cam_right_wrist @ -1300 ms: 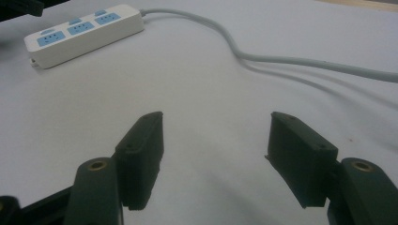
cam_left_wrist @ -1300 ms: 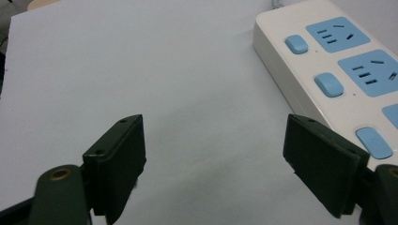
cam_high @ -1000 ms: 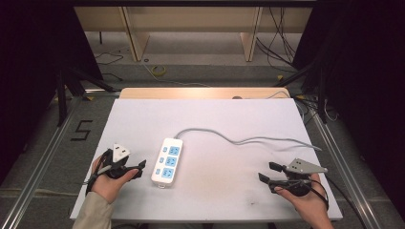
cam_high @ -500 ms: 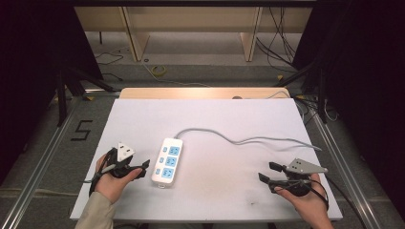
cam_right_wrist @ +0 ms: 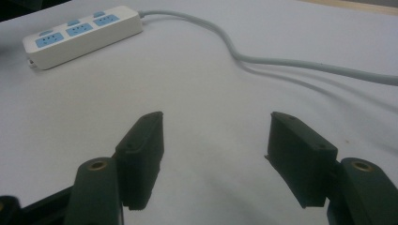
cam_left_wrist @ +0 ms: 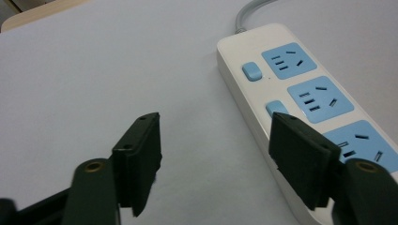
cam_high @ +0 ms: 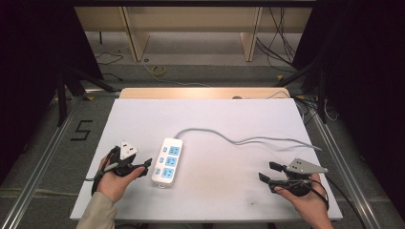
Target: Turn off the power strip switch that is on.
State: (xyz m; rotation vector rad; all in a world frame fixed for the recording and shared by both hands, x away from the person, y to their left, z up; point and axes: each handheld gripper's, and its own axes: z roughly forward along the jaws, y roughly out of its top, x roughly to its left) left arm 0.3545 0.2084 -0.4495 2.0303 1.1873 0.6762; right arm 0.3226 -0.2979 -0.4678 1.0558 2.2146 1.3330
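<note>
High view: power strip (cam_high: 168, 162) lies flat on white table (cam_high: 229, 124), left of centre. Long axis runs near-to-far, slightly tilted; cord end points away from person, grey cord (cam_high: 248, 140) trails right. Three blue sockets face up.

Left gripper (cam_high: 142, 168) just beside strip's near left side; jaws spread, just been closing, nothing between them.

Right gripper (cam_high: 267, 172) well apart at right; jaws spread, empty.

Floor marking "5" (cam_high: 82, 130) left of table. No brand legible on strip.
</note>
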